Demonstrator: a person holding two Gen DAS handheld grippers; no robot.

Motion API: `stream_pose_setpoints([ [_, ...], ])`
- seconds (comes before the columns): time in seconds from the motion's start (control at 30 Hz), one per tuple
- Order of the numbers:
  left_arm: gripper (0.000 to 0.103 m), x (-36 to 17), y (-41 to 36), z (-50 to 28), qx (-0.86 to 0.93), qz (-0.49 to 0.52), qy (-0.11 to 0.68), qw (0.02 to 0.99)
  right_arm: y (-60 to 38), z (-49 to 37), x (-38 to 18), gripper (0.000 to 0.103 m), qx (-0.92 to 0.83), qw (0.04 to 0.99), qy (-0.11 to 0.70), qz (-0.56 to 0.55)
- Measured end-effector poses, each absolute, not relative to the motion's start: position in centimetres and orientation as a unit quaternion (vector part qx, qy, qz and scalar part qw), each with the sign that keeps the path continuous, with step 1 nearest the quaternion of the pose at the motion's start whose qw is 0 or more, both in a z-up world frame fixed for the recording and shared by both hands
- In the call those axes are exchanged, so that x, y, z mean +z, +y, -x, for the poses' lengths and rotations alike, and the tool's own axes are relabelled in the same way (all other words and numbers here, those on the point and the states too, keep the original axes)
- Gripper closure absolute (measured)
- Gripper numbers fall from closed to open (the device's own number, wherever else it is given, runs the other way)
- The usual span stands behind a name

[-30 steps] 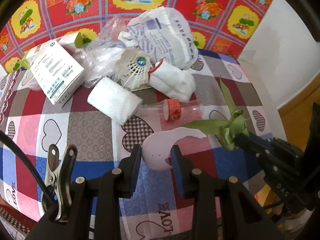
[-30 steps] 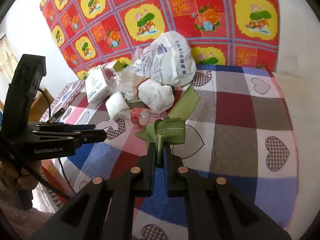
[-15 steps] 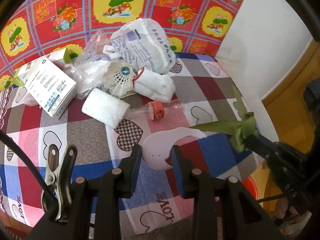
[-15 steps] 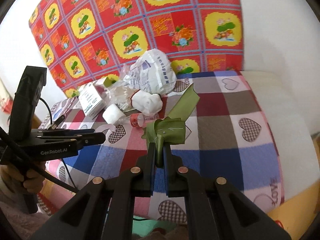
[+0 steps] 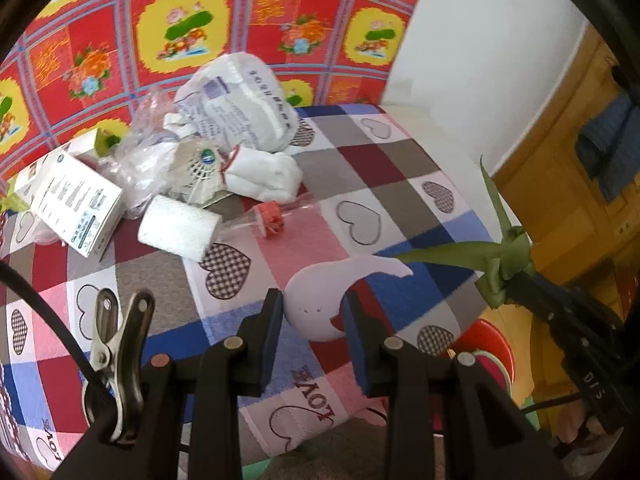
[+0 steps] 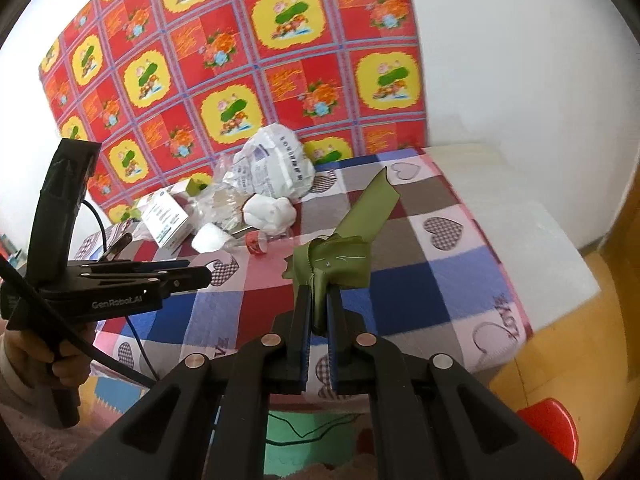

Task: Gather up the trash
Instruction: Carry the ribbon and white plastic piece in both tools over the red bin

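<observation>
Two tools | left (image 5: pixel 313 312): smooth curved white shell (image 5: pixel 320 300) | right (image 6: pixel 319 312): satin green ribbon (image 6: pixel 340 256)

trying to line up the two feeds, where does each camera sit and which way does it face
Left wrist: on the left gripper, angled down at the checked tablecloth; its fingers clamp a white eggshell piece; the right gripper enters at the right.
Right wrist: on the right gripper, facing the table and patterned wall cloth; its fingers pinch a green ribbon; the left gripper and a hand show at the left.
Shared: ribbon, trash pile, tablecloth, each other's gripper.
</observation>
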State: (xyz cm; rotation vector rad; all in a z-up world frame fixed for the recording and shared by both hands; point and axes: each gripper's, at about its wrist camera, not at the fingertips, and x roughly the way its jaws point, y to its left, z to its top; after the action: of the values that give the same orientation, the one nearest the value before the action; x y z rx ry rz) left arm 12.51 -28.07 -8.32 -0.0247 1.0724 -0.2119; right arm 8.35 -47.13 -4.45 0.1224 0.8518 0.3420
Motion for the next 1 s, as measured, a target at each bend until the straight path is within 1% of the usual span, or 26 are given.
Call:
stream_pose_setpoints([
  [0.53,0.071,-7.4,-30.7,-9.8,-0.179,-0.018,0.500,0.847,-49.7,-2.4,-3.5,0.095,0.071,0.908,0.402,-0.091],
  [1.0,0.071,-7.8,-37.1,-8.3,-0.264,-0.060,0.498,0.824,-54.1,3.1,-3.0,0.095,-0.021,0.909,0.397,-0.121],
])
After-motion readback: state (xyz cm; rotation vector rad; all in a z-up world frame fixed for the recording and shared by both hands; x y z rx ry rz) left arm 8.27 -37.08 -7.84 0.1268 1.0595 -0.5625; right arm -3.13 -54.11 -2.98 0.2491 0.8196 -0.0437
